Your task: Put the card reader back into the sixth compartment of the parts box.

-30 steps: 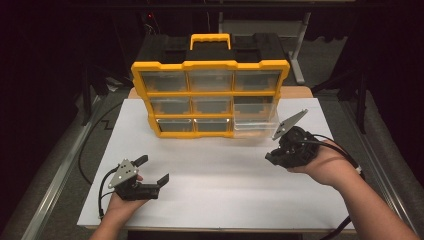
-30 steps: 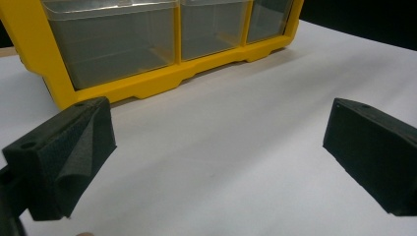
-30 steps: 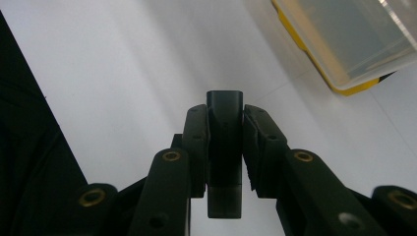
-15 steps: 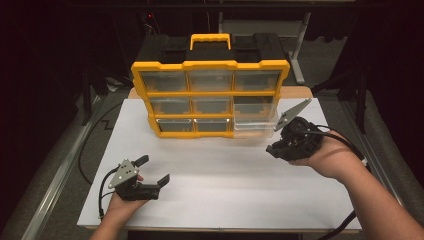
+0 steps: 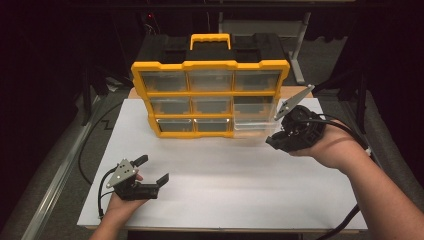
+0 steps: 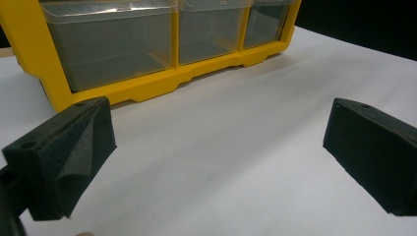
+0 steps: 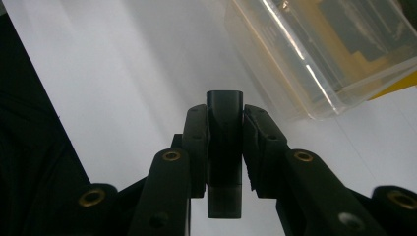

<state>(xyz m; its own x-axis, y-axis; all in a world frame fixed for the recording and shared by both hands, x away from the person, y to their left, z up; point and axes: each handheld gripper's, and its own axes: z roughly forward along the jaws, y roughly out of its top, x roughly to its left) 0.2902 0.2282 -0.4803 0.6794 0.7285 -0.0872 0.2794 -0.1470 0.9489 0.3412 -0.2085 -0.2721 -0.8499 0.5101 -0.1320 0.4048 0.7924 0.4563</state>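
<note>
Small black block (image 7: 224,147) pinched in right gripper (image 5: 280,137), left gripper (image 5: 150,172) wide, empty, over white table (image 5: 225,185).

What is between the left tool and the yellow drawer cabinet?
Nothing: in the left gripper view, bare white table lies between the left tool and the yellow drawer cabinet.
</note>
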